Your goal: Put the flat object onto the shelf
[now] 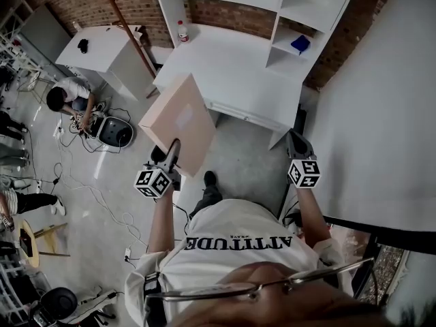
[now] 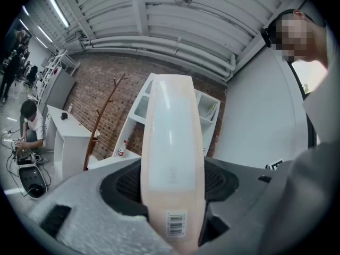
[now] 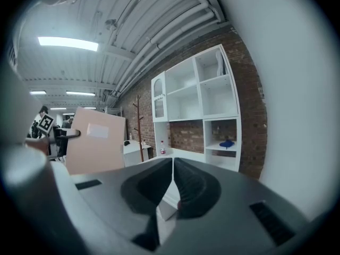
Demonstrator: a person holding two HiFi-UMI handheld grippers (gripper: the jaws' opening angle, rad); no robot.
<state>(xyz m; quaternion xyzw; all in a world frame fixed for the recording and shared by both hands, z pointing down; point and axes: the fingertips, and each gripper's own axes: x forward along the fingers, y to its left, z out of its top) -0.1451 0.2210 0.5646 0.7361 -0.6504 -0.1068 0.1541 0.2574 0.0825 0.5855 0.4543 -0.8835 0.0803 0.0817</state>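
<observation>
A flat pale-tan box [image 1: 178, 121] with a white label stands on edge in my left gripper [image 1: 174, 148], whose jaws are shut on its near end. In the left gripper view the box [image 2: 172, 142] fills the middle between the pads, barcode toward the camera, and points at the white shelf unit [image 2: 210, 110]. That shelf [image 1: 300, 12] stands on a white desk [image 1: 231, 67] ahead against the brick wall. My right gripper [image 1: 294, 142] is out to the right, shut with nothing in it; in its own view the jaws [image 3: 172, 179] meet, and the box [image 3: 95, 139] and shelf [image 3: 196, 94] show beyond.
A blue object [image 1: 300, 43] lies in a lower shelf compartment and a small bottle [image 1: 182, 31] stands on the desk. A wooden coat rack [image 1: 129, 26] and white cabinet [image 1: 102, 53] stand left of the desk. A person [image 1: 68, 97] crouches on the floor among cables. A white wall [image 1: 381, 101] runs along the right.
</observation>
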